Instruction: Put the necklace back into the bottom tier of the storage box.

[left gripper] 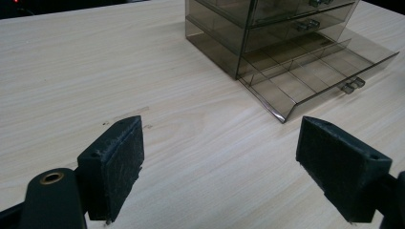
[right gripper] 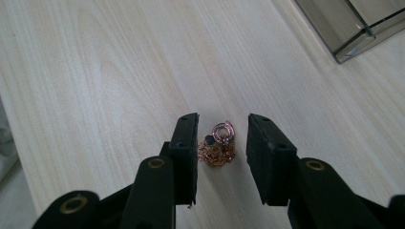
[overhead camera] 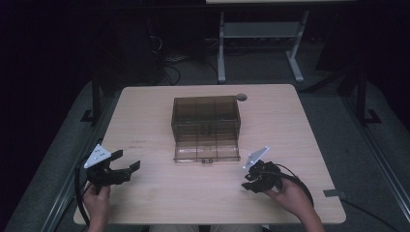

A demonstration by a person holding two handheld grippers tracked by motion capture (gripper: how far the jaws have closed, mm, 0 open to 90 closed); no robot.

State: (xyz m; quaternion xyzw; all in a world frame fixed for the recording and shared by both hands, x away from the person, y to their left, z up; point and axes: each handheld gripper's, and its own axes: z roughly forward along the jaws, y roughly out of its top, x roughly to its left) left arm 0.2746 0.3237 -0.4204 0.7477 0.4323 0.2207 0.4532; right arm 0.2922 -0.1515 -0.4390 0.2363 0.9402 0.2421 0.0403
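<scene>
A small coppery chain with a ring pendant (right gripper: 218, 145) lies bunched on the wooden table (overhead camera: 145, 121) near its front right. My right gripper (right gripper: 223, 119) points down at it, its jaws to either side of the chain with a narrow gap left, not pressing on it. In the high view the right gripper (overhead camera: 247, 182) sits in front of the box's right corner. My left gripper (left gripper: 222, 125) stands wide open over bare wood at the front left (overhead camera: 126, 160), nothing between its pads.
A smoky transparent drawer box (overhead camera: 205, 116) stands mid-table, its bottom drawer (overhead camera: 207, 152) pulled out toward me, with divided compartments (left gripper: 315, 71). A corner of that drawer (right gripper: 353, 28) shows past the right gripper. A round cable hole (overhead camera: 241, 97) lies behind the box.
</scene>
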